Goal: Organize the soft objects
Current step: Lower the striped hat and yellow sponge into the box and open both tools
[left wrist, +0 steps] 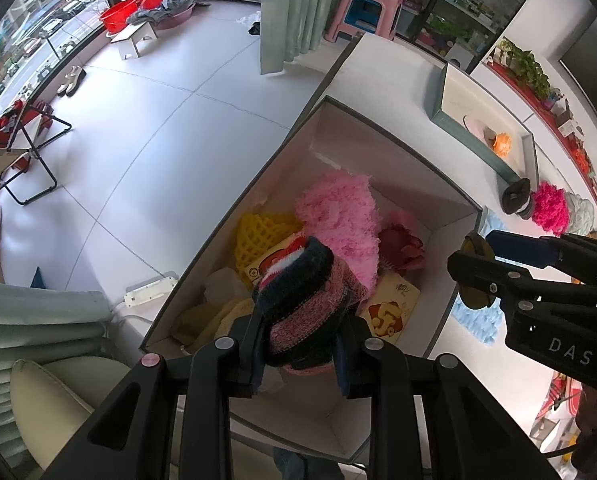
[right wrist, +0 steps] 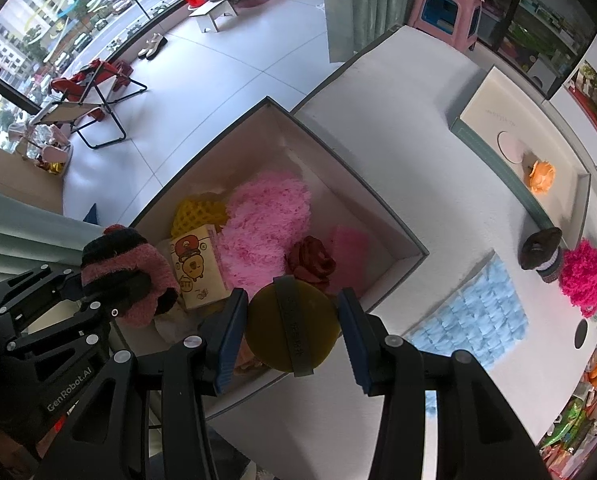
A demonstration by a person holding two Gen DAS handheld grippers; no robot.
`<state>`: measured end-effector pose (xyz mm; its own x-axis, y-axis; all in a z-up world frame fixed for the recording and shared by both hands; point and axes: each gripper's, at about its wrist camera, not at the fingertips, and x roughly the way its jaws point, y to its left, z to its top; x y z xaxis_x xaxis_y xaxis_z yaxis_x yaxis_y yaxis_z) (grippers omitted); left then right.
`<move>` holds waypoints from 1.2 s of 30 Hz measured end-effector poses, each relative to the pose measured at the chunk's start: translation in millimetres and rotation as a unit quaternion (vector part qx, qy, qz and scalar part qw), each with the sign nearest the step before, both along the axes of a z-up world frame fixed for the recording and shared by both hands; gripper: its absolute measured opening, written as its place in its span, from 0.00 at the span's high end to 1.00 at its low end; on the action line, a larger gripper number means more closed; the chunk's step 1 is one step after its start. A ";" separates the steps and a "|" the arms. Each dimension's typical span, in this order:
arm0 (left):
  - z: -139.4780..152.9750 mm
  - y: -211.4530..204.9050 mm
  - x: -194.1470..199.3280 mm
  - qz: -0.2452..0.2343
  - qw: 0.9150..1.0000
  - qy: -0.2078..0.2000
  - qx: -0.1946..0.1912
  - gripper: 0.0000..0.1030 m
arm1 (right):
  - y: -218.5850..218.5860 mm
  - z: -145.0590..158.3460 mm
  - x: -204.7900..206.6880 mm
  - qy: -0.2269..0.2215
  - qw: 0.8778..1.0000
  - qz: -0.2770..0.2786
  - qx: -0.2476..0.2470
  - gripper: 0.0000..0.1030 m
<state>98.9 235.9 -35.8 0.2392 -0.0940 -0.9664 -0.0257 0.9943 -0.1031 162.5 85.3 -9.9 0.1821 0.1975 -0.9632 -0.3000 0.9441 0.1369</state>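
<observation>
The white table [right wrist: 398,128] fills the right half of both views, with pale floor tiles to the upper left. The open cardboard box [left wrist: 378,128] lies across the centre of each frame, its long side running from lower left to upper right, and already contains several soft items. Largest among these is the fluffy pink bundle [left wrist: 338,216], at the middle of the box; a yellow mesh sleeve [left wrist: 254,236] lies to its left, a dark red fabric rose [right wrist: 310,264] to its lower right, and cartoon-printed tissue packs [right wrist: 196,272] beside it toward the lower left. A shallow grey-edged tray [right wrist: 554,224], at the upper right of the table, holds an orange fabric flower [right wrist: 541,176]. A light blue fluffy cloth [right wrist: 474,312] lies flat on the table right of the box, and a magenta pom-pom [right wrist: 582,278] sits at the far right edge, just beside a dark rolled item. The left gripper [left wrist: 300,354], at the bottom centre of the left wrist view, is clenched on a pink and dark striped knit sock [left wrist: 310,304], which hangs over the near end of the box. The right gripper [right wrist: 294,332], at the bottom centre of the right wrist view, grasps a round olive-yellow sponge pad [right wrist: 292,326] with a dark band across it, held above the near right wall of the box.
</observation>
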 end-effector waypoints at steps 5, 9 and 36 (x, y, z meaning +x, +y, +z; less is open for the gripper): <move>-6.5 -2.7 2.0 0.000 1.000 0.006 0.001 0.73 | 1.3 -5.7 4.3 0.008 1.000 -0.002 0.001 0.51; -11.1 -3.5 2.8 0.002 1.000 0.009 0.001 0.73 | 5.3 -9.1 5.6 0.010 1.000 0.001 -0.002 0.51; 3.3 -15.2 -14.1 -0.034 0.998 -0.026 0.039 0.01 | 2.3 -8.6 1.4 0.010 1.000 0.008 -0.018 0.00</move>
